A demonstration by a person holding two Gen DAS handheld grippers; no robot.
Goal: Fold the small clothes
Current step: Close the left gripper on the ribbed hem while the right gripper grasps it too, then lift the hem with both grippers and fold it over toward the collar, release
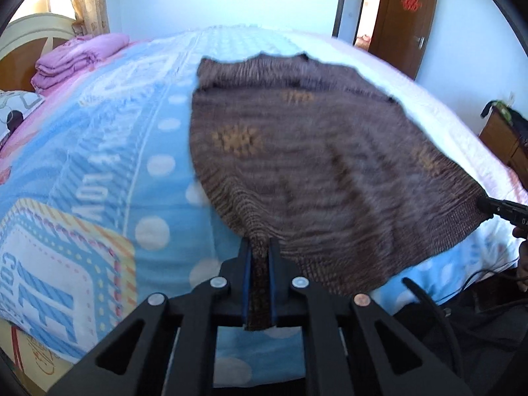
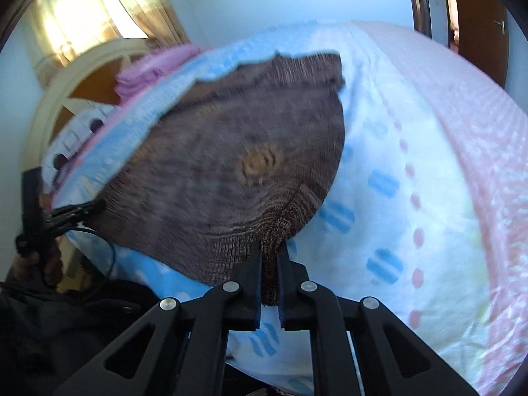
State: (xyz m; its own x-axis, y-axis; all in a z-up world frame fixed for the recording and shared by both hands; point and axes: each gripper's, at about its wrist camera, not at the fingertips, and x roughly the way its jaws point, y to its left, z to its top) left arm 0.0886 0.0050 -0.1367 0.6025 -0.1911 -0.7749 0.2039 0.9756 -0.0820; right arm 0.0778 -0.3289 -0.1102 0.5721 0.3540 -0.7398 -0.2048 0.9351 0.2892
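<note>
A bedroom, with a bed [image 1: 99,138] under a blue patterned cover filling both views, folded pink bedding [image 1: 79,59] by the headboard at the far left and a brown door [image 1: 409,23] at the far right. On the bed lies the brown knitted garment [image 1: 297,151], spread out with its far edge resting on the cover and its near edge lifted. The left tongs [image 1: 260,247] are closed on the near left corner of the knit; the right tongs [image 2: 271,247] are clamped on the near right corner, cloth bunched between the fingers. The step looks like laying out or beginning the first fold. Next, both corners probably need carrying together toward the far edge, kept level so the hem lands straight. Both tools point away across the bed, held low at its near side, well apart; the fabric is blurred.
</note>
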